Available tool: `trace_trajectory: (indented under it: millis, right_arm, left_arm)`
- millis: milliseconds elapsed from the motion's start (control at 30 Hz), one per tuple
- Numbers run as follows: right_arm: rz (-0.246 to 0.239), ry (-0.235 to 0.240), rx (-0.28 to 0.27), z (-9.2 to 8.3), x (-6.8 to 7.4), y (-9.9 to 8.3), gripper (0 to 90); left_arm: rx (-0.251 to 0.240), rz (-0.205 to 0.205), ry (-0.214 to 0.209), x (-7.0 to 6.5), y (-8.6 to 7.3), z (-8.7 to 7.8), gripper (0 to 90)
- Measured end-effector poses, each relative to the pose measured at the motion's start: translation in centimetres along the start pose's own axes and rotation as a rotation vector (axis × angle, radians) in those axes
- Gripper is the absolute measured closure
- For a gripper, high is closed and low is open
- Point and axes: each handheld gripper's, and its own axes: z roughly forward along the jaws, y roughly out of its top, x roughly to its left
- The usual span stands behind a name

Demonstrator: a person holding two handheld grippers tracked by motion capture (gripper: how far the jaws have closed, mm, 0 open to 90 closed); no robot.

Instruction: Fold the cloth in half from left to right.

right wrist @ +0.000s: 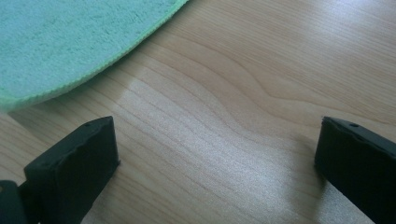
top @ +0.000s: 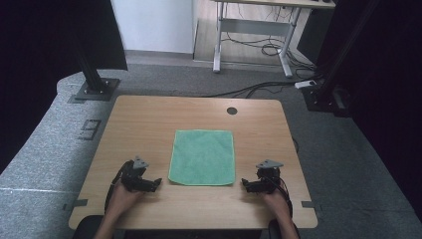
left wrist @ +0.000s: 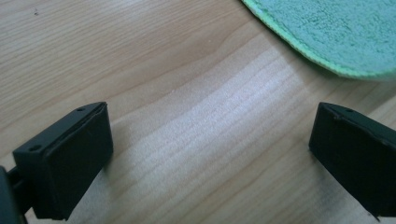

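- Green cloth point(top: 202, 157) lay flat and unfolded at the middle of the wooden table point(top: 149, 119), roughly square, its near edge a little short of the table's front rim.
- Left gripper point(top: 155, 183) rested low over the tabletop at about 8 o'clock from the cloth, just beside its near left corner, apart from it.
- Right gripper point(top: 245, 183) sat at about 4 o'clock from the cloth, just beside the near right corner, likewise not touching.
- Both held by a person's hands, forearms entering from the 6 o'clock edge of the high view.
- Grey three-cornered plates seen on top of each gripper, cables trailing back toward the hands.
- In the left gripper view, left gripper point(left wrist: 210, 140) had jaws spread wide apart, nothing between them but bare wood grain; cloth point(left wrist: 336, 32) showed at 1 o'clock, its rounded hem curving down toward the right jaw without reaching it.
- In the right gripper view, right gripper point(right wrist: 217, 149) also stood with jaws wide apart over bare wood; cloth point(right wrist: 70, 42) filled the 11 o'clock corner, its edge near the left jaw yet clear of it.
- Dark round cable hole point(top: 232, 110) sat near the table's far edge, at 12 o'clock from the cloth and well apart from it.
- Grey carpet point(top: 45, 149) surrounded the table; a white-legged desk point(top: 254, 35) with loose cables beneath stood farther off at 12 o'clock.
- Black frame posts on plates point(top: 93, 89) stood at 10 o'clock and 2 o'clock beyond the table's far corners.
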Motion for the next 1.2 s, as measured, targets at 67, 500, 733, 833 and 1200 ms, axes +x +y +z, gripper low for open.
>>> trace_trajectory:
  millis: [67,500,733,833,1200]
  right_arm:
    - [0.008,-0.008,0.006,0.0,0.1,0.1,0.0]
    - [0.040,0.005,-0.017,-0.4,1.2,1.1,0.3]
    - [0.041,0.014,-0.060,-0.8,2.2,2.1,0.3]
    - [0.041,0.024,-0.080,-0.8,2.6,2.7,0.3]
    - [-0.009,-0.009,0.023,1.5,3.6,2.6,1.7]
  left_arm:
    - [-0.010,-0.001,-0.001,0.1,0.5,0.1,0.0]
    - [-0.083,0.031,-0.009,0.4,5.1,1.2,0.0]
    - [-0.071,0.062,-0.007,-0.1,6.5,3.4,0.0]
    - [-0.051,0.069,0.004,-0.1,6.5,4.1,0.0]
    - [-0.015,0.065,0.012,-0.8,5.5,4.7,0.0]
